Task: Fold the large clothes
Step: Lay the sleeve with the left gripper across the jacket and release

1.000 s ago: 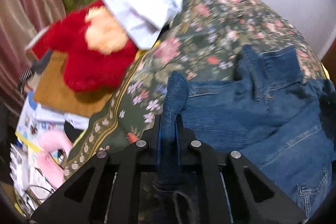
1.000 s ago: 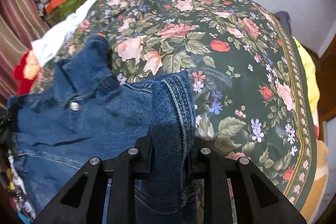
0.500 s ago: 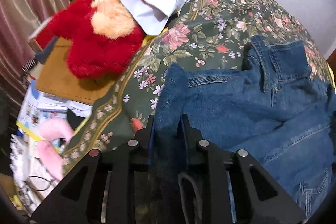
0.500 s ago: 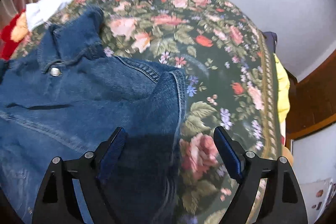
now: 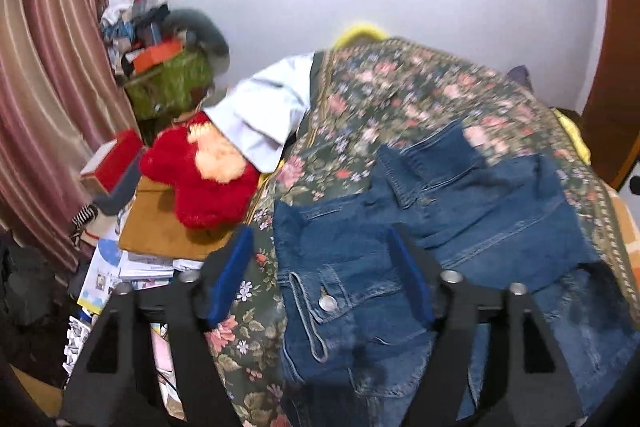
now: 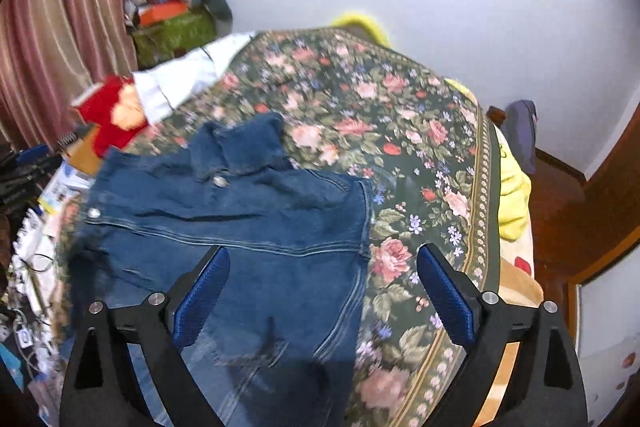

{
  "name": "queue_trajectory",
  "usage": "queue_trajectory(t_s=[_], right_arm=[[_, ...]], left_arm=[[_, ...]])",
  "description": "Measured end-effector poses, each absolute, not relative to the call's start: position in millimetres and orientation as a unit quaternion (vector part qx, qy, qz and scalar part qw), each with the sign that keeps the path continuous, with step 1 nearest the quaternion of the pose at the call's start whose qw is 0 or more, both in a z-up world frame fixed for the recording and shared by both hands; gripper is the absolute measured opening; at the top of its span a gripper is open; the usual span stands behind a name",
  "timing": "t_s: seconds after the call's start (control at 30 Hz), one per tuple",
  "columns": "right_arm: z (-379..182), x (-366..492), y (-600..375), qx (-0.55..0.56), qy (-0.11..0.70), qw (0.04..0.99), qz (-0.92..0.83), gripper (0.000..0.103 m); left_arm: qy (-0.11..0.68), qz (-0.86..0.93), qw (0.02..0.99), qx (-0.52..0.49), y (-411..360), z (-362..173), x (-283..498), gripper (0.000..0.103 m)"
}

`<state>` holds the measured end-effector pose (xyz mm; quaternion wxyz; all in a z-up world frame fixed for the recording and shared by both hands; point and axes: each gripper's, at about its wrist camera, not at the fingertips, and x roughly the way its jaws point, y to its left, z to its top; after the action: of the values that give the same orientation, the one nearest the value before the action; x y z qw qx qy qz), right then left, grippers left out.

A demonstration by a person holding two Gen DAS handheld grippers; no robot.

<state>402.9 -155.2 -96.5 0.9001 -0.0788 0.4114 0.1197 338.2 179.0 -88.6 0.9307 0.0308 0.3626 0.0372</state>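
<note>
A blue denim jacket (image 5: 460,227) lies spread on the floral bedspread (image 5: 400,95), collar toward the wall. It also shows in the right wrist view (image 6: 248,219), on the bedspread (image 6: 360,95). My left gripper (image 5: 320,267) is open and empty, above the jacket's left shoulder. My right gripper (image 6: 320,287) is open and empty, above the jacket's right shoulder edge. Both sets of blue pads stand wide apart.
A red plush toy (image 5: 200,179) and a white cloth (image 5: 264,115) lie at the bed's left side, over a brown board and papers. A green basket of clutter (image 5: 168,83) and striped curtain (image 5: 48,67) stand at left. A yellow blanket (image 6: 512,187) edges the right side.
Both grippers let go of the jacket's shoulders, the right first, then the left. Both opened wide and pulled back and up. The jacket now lies flat on the bed.
</note>
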Motion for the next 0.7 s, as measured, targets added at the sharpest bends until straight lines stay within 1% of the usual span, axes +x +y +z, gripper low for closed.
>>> queue_trajectory(t_s=[0.03,0.07,0.17,0.4,0.7], right_arm=[[-92.2,395.5,-155.3,-0.074,0.41,0.9,0.127,0.096],[-88.3,386.4,-155.7,-0.068,0.411,0.899,0.135,0.096],[-84.5,362.2,-158.1,-0.055,0.416,0.895,0.148,0.096],[-104.8,307.6,-170.8,-0.038,0.44,0.882,0.164,0.096],[-165.5,269.8,-196.0,0.034,0.512,0.841,0.172,0.096]], left_arm=[[0.357,0.034,0.933,0.029,176.1,-83.4,328.6,0.083],[0.354,0.033,0.934,0.028,174.8,-81.1,322.9,0.086],[0.343,0.04,0.938,0.033,170.2,-79.2,302.4,0.09],[0.369,0.048,0.928,0.02,172.5,-106.9,256.5,0.09],[0.457,0.076,0.886,-0.037,197.3,-188.7,210.7,0.09]])
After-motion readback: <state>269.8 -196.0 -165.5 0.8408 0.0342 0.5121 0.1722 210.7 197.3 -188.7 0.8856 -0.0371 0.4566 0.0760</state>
